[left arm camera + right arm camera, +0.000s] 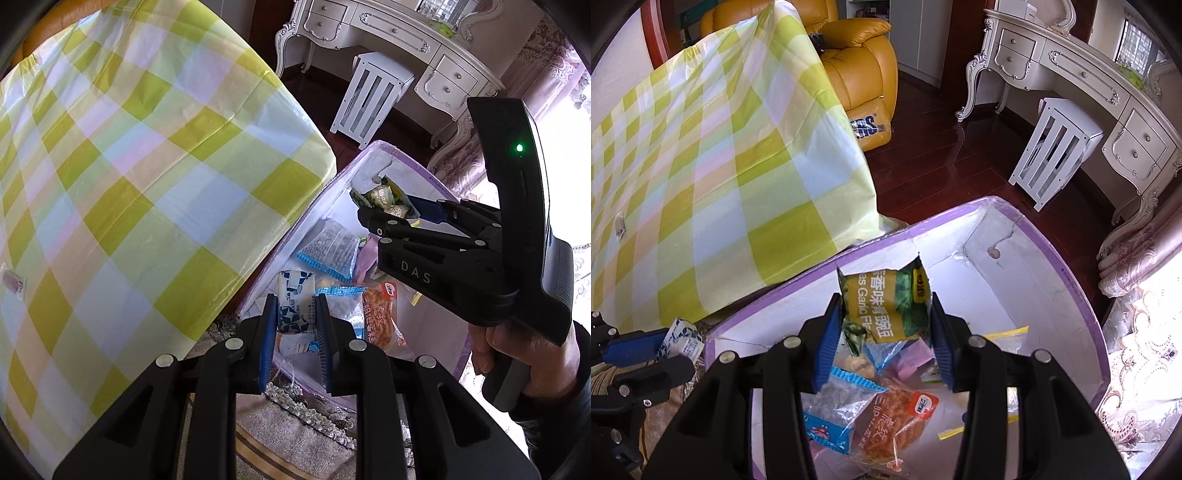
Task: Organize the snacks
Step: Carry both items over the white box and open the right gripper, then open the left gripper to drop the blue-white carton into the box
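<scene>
My left gripper (297, 308) is shut on a white and blue patterned snack packet (295, 299), held over the near rim of a purple-edged white box (373, 147). My right gripper (886, 306) is shut on a green and yellow garlic snack bag (882, 299) above the inside of the same box (1067, 273). In the left wrist view the right gripper (369, 214) hangs over the box with a hand on its handle. In the right wrist view the left gripper (665, 347) shows at the lower left with its packet (681, 338). An orange snack bag (894, 417) and blue-edged clear packets (834, 402) lie inside.
A table under a green and yellow checked cloth (122, 177) stands left of the box, with a small wrapped item (14, 284) on it. A white slatted stool (1056, 151), an ornate white desk (1071, 70) and an orange armchair (857, 59) stand on the dark wood floor. Patterned carpet (295, 424) lies below.
</scene>
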`<state>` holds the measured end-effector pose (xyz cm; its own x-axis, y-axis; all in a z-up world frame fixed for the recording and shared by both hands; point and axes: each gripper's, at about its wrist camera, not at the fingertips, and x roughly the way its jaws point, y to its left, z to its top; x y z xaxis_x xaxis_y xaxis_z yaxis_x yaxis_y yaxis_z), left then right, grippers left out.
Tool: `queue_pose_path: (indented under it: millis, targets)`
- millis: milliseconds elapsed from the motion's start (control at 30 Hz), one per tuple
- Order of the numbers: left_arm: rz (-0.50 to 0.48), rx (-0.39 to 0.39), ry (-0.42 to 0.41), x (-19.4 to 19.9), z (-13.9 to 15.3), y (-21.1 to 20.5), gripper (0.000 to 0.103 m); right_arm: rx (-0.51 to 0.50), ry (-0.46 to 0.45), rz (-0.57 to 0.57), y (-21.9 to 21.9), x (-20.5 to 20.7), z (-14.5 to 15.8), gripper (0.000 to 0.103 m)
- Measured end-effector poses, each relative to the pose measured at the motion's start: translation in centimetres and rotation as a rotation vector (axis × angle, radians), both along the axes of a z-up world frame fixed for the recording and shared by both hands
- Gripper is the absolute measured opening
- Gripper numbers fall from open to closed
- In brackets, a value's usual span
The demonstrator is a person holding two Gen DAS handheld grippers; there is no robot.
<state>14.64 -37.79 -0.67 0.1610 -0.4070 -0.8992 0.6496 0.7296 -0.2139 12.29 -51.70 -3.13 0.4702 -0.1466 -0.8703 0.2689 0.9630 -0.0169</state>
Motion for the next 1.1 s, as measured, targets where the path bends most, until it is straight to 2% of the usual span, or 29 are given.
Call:
queue_pose_path:
  millis: [300,467,633,733,1100]
  targets:
    - [-0.034,0.015,0.016,0.0,-0.6,-1.0,0.022,0.005,0.018,-0.039,-1.5,-0.4,-1.0,0.05]
    - [-0.018,0.009,0.017,0.2,-0.5,-0.9,0.029,0.007,0.019,-0.047,-1.6,-0.5,-1.1,0.056]
    - [-0.012,0.001,0.007,0.2,-0.3,-0.7,0.043,0.003,0.014,-0.046,-1.5,-0.4,-1.0,0.065]
    - [0.001,-0.003,-0.004,0.3,0.0,-0.4,0.048,0.005,0.009,-0.043,-1.4,-0.4,-0.8,0.069]
    - [0.095,-0.018,-0.051,1.7,1.1,2.3,0.06,0.006,-0.005,-0.019,-0.2,0.2,0.2,0.073]
